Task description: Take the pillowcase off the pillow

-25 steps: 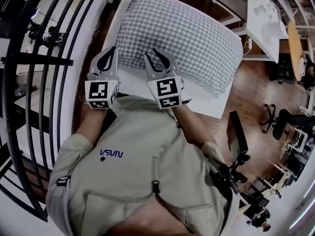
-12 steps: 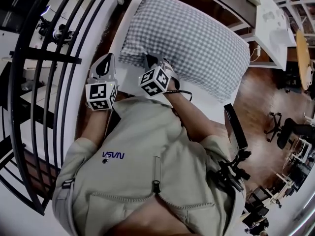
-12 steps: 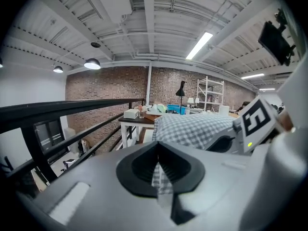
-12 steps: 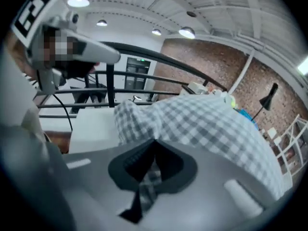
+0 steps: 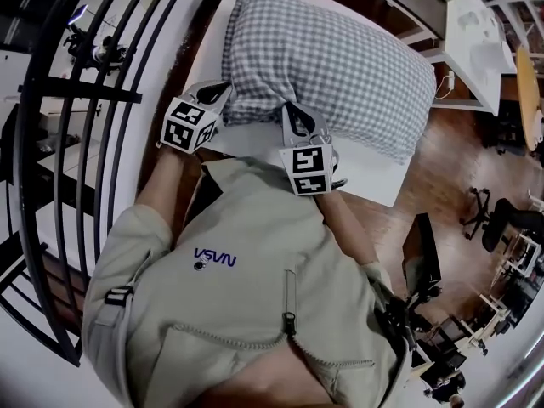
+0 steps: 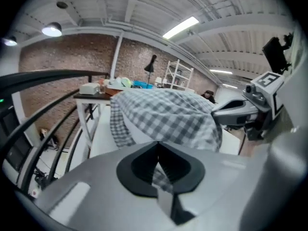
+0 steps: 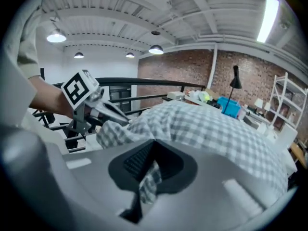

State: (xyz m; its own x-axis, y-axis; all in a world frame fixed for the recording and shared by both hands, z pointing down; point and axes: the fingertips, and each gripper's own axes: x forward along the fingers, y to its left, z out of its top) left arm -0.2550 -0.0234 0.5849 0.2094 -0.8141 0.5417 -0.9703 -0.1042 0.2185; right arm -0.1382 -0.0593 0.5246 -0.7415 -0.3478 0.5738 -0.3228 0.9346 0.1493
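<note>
A pillow in a grey-and-white checked pillowcase (image 5: 331, 53) lies on a white tabletop (image 5: 374, 177). My left gripper (image 5: 223, 89) is at the pillow's near left corner, shut on a fold of the checked cloth (image 6: 161, 174). My right gripper (image 5: 294, 111) is at the near edge a little to the right, shut on a pinch of the same cloth (image 7: 150, 179). Each gripper shows in the other's view: the right gripper (image 6: 231, 115) against the pillow's side, the left gripper (image 7: 111, 113) on the bunched corner. The pillow inside is hidden by the case.
A black curved railing (image 5: 76, 143) runs close along the left. Wooden floor (image 5: 442, 160) lies to the right, with office chairs (image 5: 501, 219) beyond. A second white table (image 5: 467, 32) stands at the far right. The person's jacket (image 5: 255, 296) fills the near view.
Both grippers have dropped forward onto the pillow's near edge. The right jaws, open a second ago, have closed on the checked cloth. The left has moved in to the corner.
</note>
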